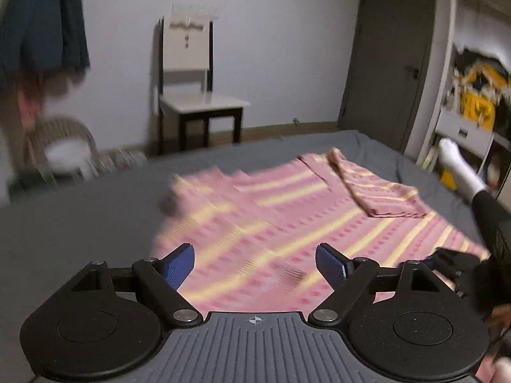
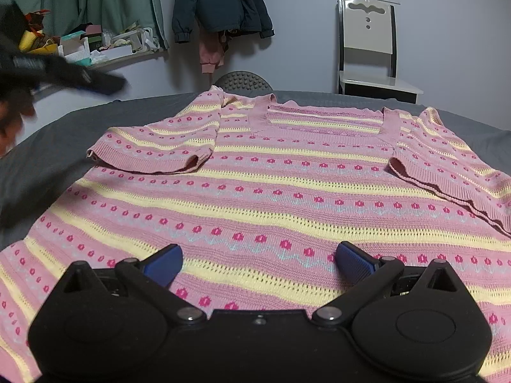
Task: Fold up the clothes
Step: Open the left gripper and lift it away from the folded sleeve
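sweater: the pink knit sweater (image 2: 271, 185) with yellow stripes and rows of small red flowers is lying flat on the bed, neckline towards 12 o'clock and hem towards 6 o'clock in the right wrist view, probably spread this way so the fold lines are easy to read.
sleeves: the left sleeve (image 2: 153, 146) at 10 o'clock and the right sleeve (image 2: 447, 166) at 2 o'clock are both lying turned in over the body, which suggests the fold is already under way and the body is still to be doubled over.
right hand-held gripper: the right hand-held gripper (image 2: 258, 263) is hanging low over the hem with its blue pads spread wide, gripping nothing; it seems placed to take the lower edge.
left hand-held gripper: the left hand-held gripper (image 1: 255, 266) is hovering over the sweater's side edge, jaws likewise wide apart and empty; its view is blurring, so it looks to be moving.
bed: the grey sheet (image 2: 64, 140) is lying smooth and soft under the knit, so the fabric may drag and bunch if pulled sideways.
room: a white-backed chair (image 2: 370, 48) is standing at 1 o'clock against the pale wall, a dark jacket (image 2: 220, 0) is hanging at 12 o'clock, and a cluttered shelf (image 2: 95, 48) is sitting before green curtains at 10 o'clock.
door: a grey door (image 1: 392, 60) is showing at 1 o'clock in the left wrist view.
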